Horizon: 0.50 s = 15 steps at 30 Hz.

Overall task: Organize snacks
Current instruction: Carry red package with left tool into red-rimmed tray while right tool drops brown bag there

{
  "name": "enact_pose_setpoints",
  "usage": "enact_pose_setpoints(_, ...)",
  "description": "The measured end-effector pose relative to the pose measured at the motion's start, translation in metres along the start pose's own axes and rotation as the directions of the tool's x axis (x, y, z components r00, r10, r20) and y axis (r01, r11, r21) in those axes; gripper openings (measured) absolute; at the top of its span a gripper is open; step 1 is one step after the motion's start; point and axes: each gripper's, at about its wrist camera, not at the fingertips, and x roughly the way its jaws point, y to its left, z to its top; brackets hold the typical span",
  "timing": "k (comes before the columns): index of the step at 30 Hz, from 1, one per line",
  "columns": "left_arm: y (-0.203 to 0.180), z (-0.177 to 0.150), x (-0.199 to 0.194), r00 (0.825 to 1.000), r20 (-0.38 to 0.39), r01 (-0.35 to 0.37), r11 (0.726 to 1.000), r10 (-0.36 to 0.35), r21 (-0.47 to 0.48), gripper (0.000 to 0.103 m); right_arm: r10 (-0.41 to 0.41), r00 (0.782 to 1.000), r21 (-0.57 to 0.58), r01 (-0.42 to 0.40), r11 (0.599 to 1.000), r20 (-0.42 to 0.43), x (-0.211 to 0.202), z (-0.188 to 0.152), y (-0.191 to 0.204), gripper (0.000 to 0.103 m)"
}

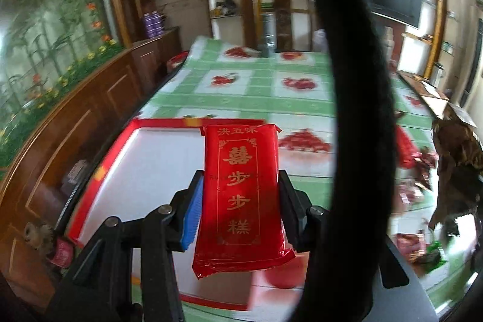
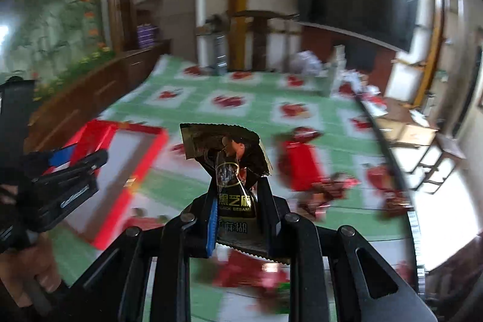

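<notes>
Red tray (image 1: pixel 90 201) under left claw's (image 1: pixel 240 186) red packet (image 1: pixel 241 195).

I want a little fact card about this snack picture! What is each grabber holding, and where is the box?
left gripper: shut on a flat red foil snack packet with gold characters
right gripper: shut on a black and gold sesame sachet
box: red-rimmed shallow box with white inside, on the left
table: green checked tablecloth with red fruit prints
loose snacks: red wrapped snacks on the right
</notes>
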Motion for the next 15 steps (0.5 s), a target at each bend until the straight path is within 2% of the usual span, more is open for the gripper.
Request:
enact_pose_setpoints(3, 0.027, -0.004, 0.007, 0.999, -0.014, -0.046, 0.998, 0.045, -0.035, 0.048, 0.067, 0.997, -0.03, -0.068, 0.997, -0.033, 0.015, 0.001, 0.025, 0.022)
enact_pose_setpoints(7, 0.062, -0.01, 0.02, 0.995, -0.043, -0.09, 0.992, 0.087, -0.083, 0.048, 0.172, 0.982, -0.049, -0.176, 0.983, -0.084, 0.039, 0.005, 0.064, 0.022)
enact_pose_setpoints(11, 0.089, -0.016, 0.034, 0.992, -0.074, -0.114, 0.986, 0.105, -0.121, 0.048, 0.232, 0.964, -0.073, -0.243, 0.967, -0.126, 0.063, 0.009, 0.101, 0.022)
enact_pose_setpoints(15, 0.11, -0.022, 0.05, 0.988, -0.106, -0.123, 0.981, 0.108, -0.149, 0.048, 0.258, 0.953, -0.085, -0.274, 0.958, -0.162, 0.088, 0.012, 0.128, 0.022)
